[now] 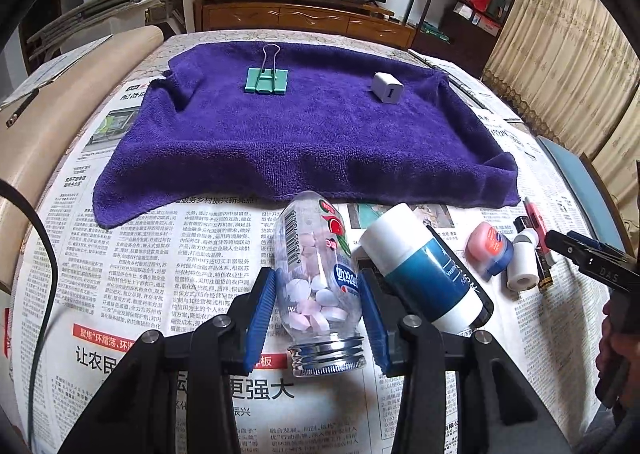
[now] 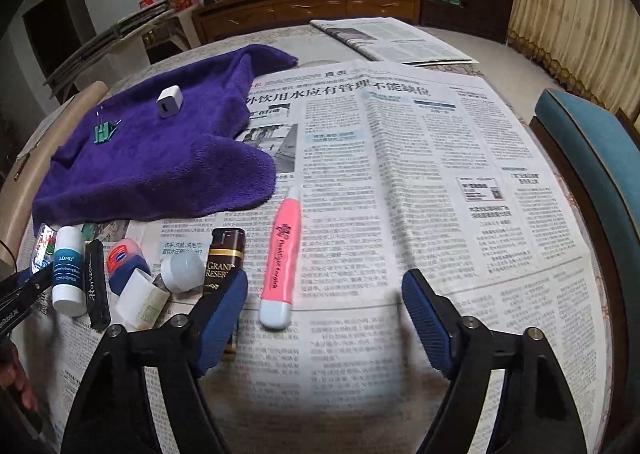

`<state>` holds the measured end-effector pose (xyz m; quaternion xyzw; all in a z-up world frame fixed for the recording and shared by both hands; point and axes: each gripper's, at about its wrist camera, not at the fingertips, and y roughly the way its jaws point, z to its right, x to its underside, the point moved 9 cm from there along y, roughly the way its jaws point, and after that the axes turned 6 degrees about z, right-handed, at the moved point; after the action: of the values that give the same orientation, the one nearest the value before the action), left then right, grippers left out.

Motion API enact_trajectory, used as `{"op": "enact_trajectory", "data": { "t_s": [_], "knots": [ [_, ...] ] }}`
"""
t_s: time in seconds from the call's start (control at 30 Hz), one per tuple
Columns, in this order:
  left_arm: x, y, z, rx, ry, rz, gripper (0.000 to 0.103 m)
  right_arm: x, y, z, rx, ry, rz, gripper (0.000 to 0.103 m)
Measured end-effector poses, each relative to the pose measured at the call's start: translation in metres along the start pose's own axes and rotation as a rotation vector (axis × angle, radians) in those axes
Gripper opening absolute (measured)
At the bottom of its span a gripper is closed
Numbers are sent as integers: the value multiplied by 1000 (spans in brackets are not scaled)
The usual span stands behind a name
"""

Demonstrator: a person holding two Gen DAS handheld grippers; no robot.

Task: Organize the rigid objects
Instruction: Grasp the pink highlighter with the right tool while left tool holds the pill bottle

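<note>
A clear bottle of pink and white tablets [image 1: 316, 286] lies on the newspaper with its silver threaded neck toward the camera. My left gripper [image 1: 318, 314] is shut on it, one blue pad against each side. In the right wrist view a pink highlighter [image 2: 280, 258] lies on the paper between the fingers of my right gripper [image 2: 325, 282], close to the left finger. That gripper is open and touches nothing. A purple towel [image 1: 304, 134] carries a green binder clip [image 1: 266, 80] and a white charger cube [image 1: 387, 88].
Right of the held bottle lie a white-and-teal lotion bottle [image 1: 428, 266], a pink-and-blue jar [image 1: 490, 250] and a small white tube [image 1: 524, 262]. A dark brown tube [image 2: 226, 254] touches the right gripper's left finger. A blue chair [image 2: 592, 174] stands at the table's right edge.
</note>
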<state>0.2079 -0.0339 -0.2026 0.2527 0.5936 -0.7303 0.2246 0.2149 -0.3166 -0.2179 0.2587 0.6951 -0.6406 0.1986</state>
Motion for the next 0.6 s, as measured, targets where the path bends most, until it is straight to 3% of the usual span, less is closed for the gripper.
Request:
{"op": "enact_trajectory", "data": {
  "t_s": [0.1,0.27,0.5,0.6],
  "knots": [
    [-2,0,-1,10,-6,-1,40,-4,3,-8,17,-32,13,76],
    [-3,1,-3,21,-14,0,40,-3,10,-10,86,-71,10,66],
    [-3,1,-3,31,-21,-2,40,-5,17,-10,58,-33,16,66],
    [-2,0,-4,26,-16,1,40,-6,17,-17,52,-45,24,56]
  ]
}}
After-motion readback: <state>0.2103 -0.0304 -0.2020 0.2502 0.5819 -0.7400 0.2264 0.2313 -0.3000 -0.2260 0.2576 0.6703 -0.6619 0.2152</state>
